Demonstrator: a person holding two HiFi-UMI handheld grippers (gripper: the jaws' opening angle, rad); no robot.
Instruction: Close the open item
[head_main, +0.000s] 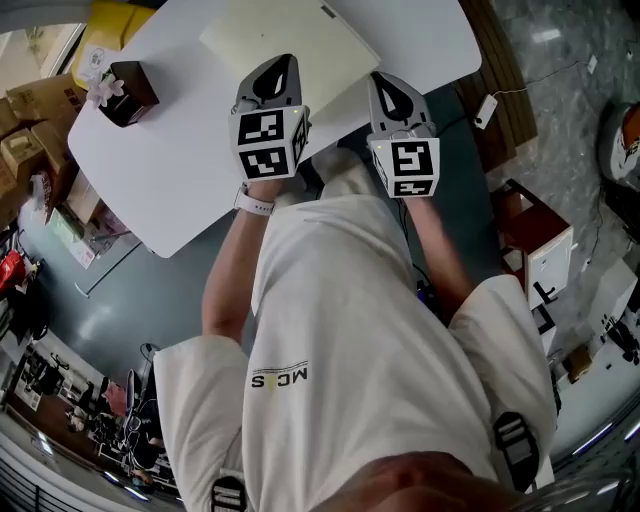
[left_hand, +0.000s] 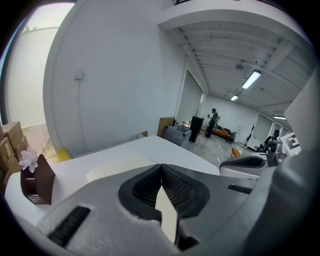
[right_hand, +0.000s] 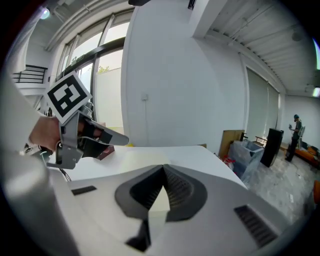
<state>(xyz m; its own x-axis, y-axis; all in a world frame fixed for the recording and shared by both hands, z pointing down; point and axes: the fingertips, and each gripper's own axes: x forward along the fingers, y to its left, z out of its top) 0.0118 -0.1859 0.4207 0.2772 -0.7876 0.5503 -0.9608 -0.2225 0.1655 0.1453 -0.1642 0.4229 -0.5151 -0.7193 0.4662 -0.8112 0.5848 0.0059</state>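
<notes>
**Cream flat case (head_main: 290, 45) on white table (head_main: 170, 185): holdings at this moment**

1. Cream flat case. A thin rectangular slab with rounded corners and a matte, smooth face. It lies flush on the tabletop at twelve o'clock from both tools. No raised flap shows, so it is judged already shut. Whether it has a hinge cannot be made out.
2. Left gripper (head_main: 272, 68). Grey moulded shell with dark ribbed pads. The jaws are pressed together at the tips with nothing between them. It is held above the near table edge, clear of the case, probably because no grip is needed.
3. Right gripper (head_main: 390, 88). Same build. The jaws are likewise pressed together and empty, at three o'clock of its partner.
4. Brown box (head_main: 130, 92). Dark and squarish, with a pale flower (head_main: 105, 90). It stands at ten o'clock, well apart from the case.
</notes>
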